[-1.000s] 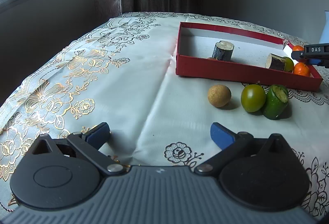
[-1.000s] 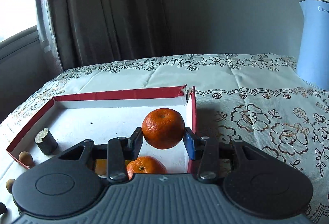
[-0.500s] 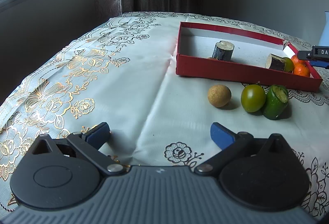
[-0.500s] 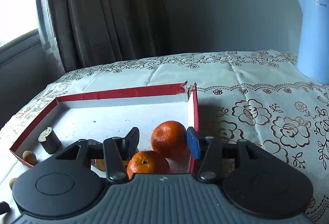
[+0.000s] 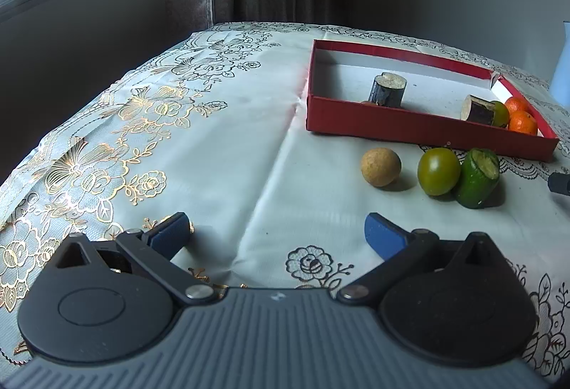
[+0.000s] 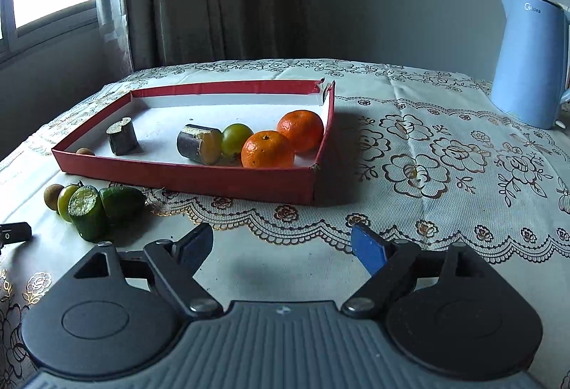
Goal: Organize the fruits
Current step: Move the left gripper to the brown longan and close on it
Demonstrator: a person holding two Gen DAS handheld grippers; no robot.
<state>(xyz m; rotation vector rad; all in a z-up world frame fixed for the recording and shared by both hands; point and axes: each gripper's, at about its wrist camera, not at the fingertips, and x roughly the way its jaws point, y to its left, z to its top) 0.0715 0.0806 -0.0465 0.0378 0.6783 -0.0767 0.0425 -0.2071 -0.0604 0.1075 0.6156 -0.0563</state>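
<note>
Left gripper: spread wide, grasping nothing, low over the tabletop. Right gripper: likewise spread wide and empty, held over the lace cloth in front of the red tray. Tray contents, counted from the right wrist view: two oranges touching one another in the near right corner; one green round fruit just beside them; two dark cut stubs with pale ends, one lying against the green fruit, one upright toward the left; one small brown fruit at the near left wall. Outside the tray, on the tabletop by its near left corner: one tan round fruit, one green round fruit, one green cut piece touching the latter, and a second green piece seen only from the right wrist view. One blue kettle stands far right.
</note>
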